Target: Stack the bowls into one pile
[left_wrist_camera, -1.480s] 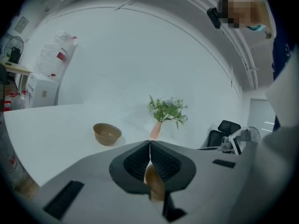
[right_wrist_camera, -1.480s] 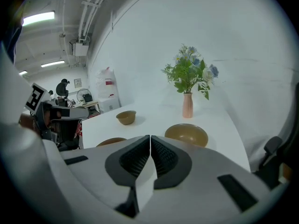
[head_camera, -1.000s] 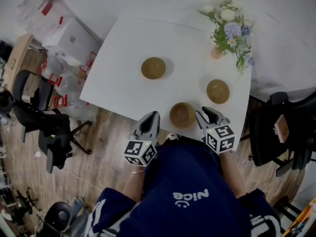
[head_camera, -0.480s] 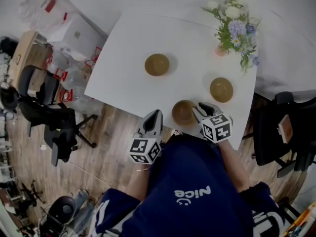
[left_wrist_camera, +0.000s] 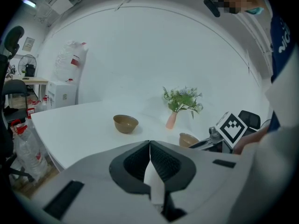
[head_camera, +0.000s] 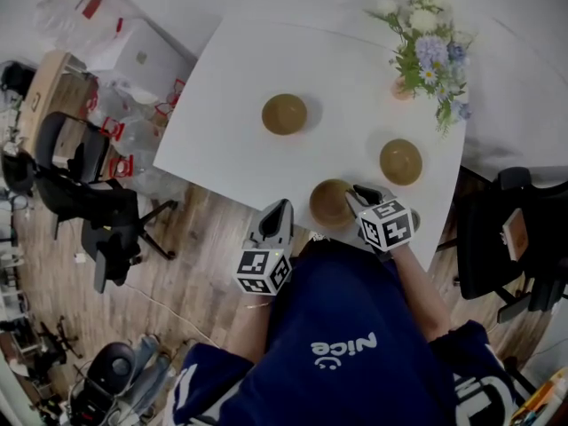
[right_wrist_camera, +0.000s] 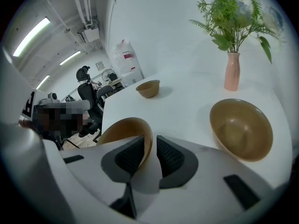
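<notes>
Bowls (head_camera: 284, 114): tan, matt, smooth inside and out (ceramic or plastic, hard to tell from these views).
Table (head_camera: 231, 127): white top, smooth, with a faint sheen.
Vase (right_wrist_camera: 232, 71): pink, smooth, slightly glossy.
Floor (head_camera: 195, 256): brown wood planks, grain showing.
Shirt (head_camera: 346, 313): dark blue cloth, matt.
Bags (head_camera: 67, 11): clear, crinkled plastic, shiny.
Office chair (head_camera: 84, 207): black, matt.

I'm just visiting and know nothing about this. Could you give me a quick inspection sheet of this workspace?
Surface: white table.
Job's things: three brown bowls, all apart and unstacked: near bowl, right bowl, far bowl.
Clutter: vase of flowers at the far corner.
Grippers: left gripper shut, empty, at the table's edge; right gripper jaws just closing astride the near bowl's rim, apparently not clamped.
Cables: nothing seen.
Surroundings: office chairs, plastic bags, wood floor.
</notes>
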The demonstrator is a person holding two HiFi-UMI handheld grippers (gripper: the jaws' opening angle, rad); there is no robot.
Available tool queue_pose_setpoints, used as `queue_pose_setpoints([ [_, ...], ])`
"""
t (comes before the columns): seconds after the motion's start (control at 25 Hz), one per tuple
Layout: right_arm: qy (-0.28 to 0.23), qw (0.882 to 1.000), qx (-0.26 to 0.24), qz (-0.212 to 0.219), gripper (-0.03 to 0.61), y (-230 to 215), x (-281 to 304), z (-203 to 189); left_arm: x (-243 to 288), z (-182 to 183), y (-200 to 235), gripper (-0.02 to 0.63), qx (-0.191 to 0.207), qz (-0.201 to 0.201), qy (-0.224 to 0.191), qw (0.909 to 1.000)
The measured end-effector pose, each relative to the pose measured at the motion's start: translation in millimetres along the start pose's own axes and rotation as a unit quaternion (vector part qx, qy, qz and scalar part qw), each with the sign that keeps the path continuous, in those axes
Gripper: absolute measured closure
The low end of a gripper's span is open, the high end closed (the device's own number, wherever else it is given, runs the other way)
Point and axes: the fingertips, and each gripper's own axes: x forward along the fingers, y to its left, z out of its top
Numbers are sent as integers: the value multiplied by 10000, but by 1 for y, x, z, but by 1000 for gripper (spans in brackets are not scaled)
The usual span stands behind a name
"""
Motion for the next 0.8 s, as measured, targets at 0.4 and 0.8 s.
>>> queue_pose_setpoints([
  [0.4,-33,10000,41,-13,538,2,0,4,-3,-11,5,595,48,180,118,9998],
  [0.8,-444,9990,-106,10,543,11,-18,22,-2,-12,-3,595,206,82,97,9997],
])
